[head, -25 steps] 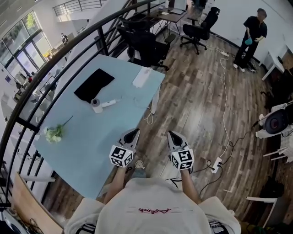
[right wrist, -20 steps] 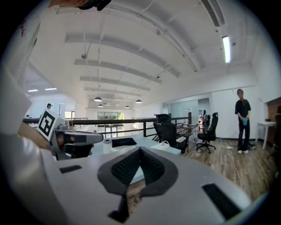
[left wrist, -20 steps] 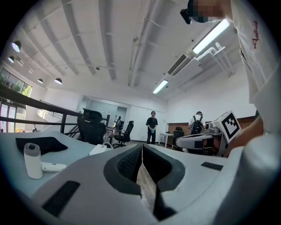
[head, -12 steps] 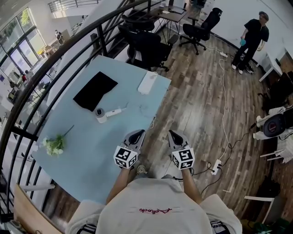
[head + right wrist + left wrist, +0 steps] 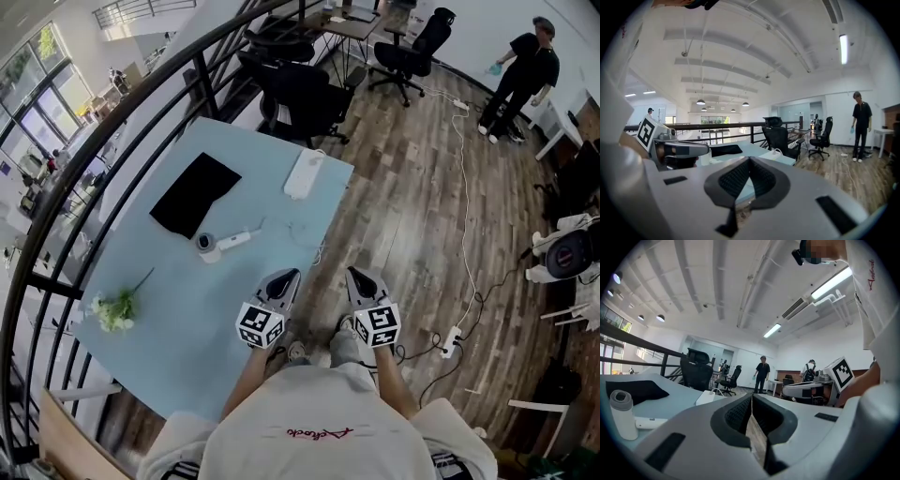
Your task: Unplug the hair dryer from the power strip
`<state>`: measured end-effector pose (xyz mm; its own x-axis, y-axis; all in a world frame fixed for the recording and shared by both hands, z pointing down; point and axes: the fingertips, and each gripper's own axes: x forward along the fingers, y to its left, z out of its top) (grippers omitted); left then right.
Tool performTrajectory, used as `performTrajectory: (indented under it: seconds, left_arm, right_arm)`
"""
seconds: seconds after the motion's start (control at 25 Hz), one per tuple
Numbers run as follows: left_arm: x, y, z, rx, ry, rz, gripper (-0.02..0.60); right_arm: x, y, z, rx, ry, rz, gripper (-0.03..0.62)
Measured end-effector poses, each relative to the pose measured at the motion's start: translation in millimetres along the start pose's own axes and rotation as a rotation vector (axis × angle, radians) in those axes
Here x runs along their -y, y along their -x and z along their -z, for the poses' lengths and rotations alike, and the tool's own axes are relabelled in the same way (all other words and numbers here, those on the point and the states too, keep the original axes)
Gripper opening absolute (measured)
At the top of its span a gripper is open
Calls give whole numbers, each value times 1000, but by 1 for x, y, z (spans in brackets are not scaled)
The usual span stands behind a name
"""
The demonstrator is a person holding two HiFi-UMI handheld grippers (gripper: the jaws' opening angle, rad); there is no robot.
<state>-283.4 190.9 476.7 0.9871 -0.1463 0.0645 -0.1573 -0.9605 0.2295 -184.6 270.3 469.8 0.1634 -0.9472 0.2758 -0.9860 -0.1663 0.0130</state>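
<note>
**Approach to the table: hair dryer and power strip not yet reached**

The white hair dryer [image 5: 214,246] lies on its side near the middle of the light blue table [image 5: 187,347], just beside a black mat [image 5: 194,192]. The white power strip [image 5: 302,173] lies well apart from it, near the table's far right edge. A thin cord [image 5: 317,251] trails across the tabletop and loops over the right edge. The plug itself is too small to make out.

The step in hand appears to be the approach. To unplug cleanly, one gripper would best press down on the strip so that it cannot lift or slide. The other should pinch the body of the plug, not the cord, and draw it straight out along its prongs. Pulling on the cord risks dragging the light strip off the table. Both pairs of jaws would have to open before either contact.

The left gripper [image 5: 287,276] and the right gripper [image 5: 358,275] are held side by side at the table's near right edge, well short of both objects. In each gripper view the ribbed pads meet at their tips. Nothing lies between them, and neither gripper touches anything.
</note>
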Motion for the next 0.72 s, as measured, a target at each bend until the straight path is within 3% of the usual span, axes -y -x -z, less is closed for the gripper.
performTrajectory:
  seconds: [0.2, 0.32, 0.72]
  left_arm:
    - [-11, -20, -3, -13, -10, -37, 14]
    - [-11, -41, -4, -39, -66, -57, 14]
    - [-17, -131, -34, -46, -117, -150, 14]
  right_arm:
    - [19, -19, -4, 16, -20, -29, 17]
    - [38, -30, -4, 24, -26, -56, 17]
    - [134, -70, -30, 79, -38, -130, 17]
